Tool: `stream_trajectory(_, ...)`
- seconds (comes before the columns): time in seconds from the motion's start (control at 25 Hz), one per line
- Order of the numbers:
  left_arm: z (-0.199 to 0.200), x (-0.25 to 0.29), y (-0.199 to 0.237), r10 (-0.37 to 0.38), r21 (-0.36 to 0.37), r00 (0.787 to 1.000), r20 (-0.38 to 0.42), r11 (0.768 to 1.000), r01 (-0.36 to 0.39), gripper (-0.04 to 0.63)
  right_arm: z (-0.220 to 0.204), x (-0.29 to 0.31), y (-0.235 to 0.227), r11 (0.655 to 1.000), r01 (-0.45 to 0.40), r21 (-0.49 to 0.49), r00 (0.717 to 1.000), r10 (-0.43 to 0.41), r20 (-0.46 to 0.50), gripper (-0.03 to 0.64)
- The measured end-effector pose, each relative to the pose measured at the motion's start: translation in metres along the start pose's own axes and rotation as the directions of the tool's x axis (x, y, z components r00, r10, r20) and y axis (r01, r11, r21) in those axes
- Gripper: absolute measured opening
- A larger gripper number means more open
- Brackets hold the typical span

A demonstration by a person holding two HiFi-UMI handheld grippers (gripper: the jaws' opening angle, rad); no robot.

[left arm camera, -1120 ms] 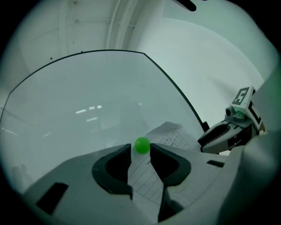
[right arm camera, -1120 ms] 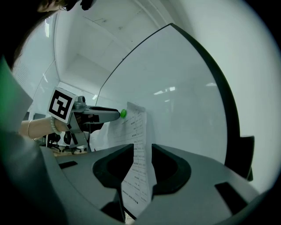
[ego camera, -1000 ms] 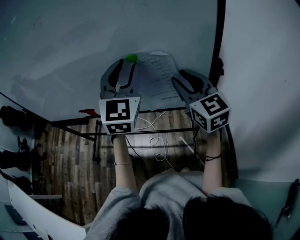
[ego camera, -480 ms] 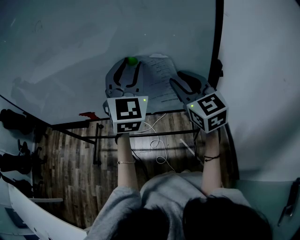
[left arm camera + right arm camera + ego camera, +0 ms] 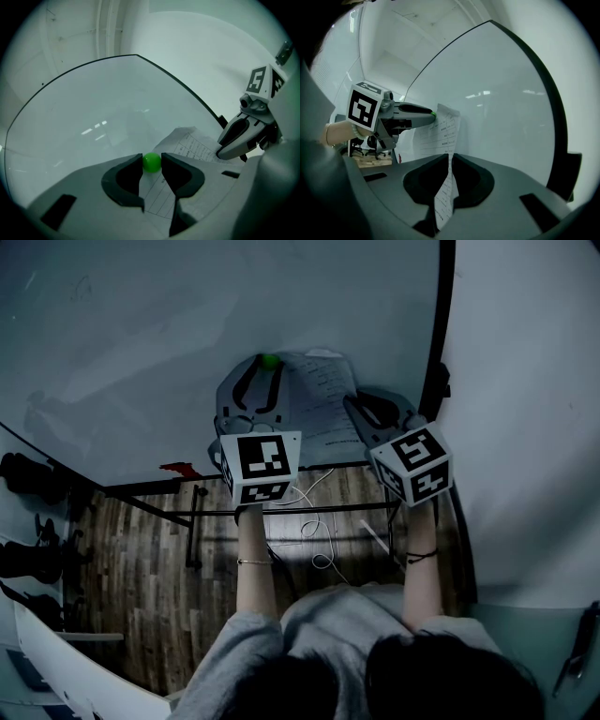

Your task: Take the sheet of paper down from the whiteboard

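Note:
A printed sheet of paper (image 5: 319, 404) hangs on the whiteboard (image 5: 187, 324), pinned at its top left corner by a round green magnet (image 5: 270, 360). My left gripper (image 5: 267, 367) points at the board, and in the left gripper view its tips (image 5: 152, 160) press on both sides of the magnet (image 5: 151, 163). My right gripper (image 5: 356, 405) is at the sheet's right edge. Its jaws (image 5: 448, 158) are closing, and the edge of the paper (image 5: 445, 136) runs pinched between them, curled off the board.
The board's black frame (image 5: 436, 334) runs down just right of the right gripper, with a white wall (image 5: 534, 381) beyond. Below are the stand's black bars (image 5: 281, 510), white cables (image 5: 317, 526) on the wooden floor, and dark chairs (image 5: 28, 474) at the left.
The left gripper rolled a little and its jaws drew in onto the green magnet. The right gripper's jaws narrowed onto the paper's right edge. Neither hand travelled much.

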State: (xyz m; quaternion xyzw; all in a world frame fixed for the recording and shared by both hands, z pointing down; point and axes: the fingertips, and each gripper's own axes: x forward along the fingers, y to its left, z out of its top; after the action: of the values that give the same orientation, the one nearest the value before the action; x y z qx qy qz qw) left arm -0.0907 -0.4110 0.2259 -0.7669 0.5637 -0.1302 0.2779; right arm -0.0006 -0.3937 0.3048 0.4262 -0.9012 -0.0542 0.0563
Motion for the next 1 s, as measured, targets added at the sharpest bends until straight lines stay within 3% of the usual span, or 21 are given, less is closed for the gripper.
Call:
stream_trajectory(0.16,-0.0004,-0.0008,-0.0004,0.002,0.009,1.0,0.0,1.0,-0.002,0.129,-0.001,-0.0004,-0.0025,1.0,0.011,-0.004,1.0,-0.011,-0.002,0.005)
stream_trajectory(1.0,0.0022,-0.0017,0.0022,0.007,0.014,1.0,-0.003,1.0,-0.007,0.129,-0.0075,0.0001,0.0013,0.998,-0.022,0.066,0.999,0.023,-0.028,0.002)
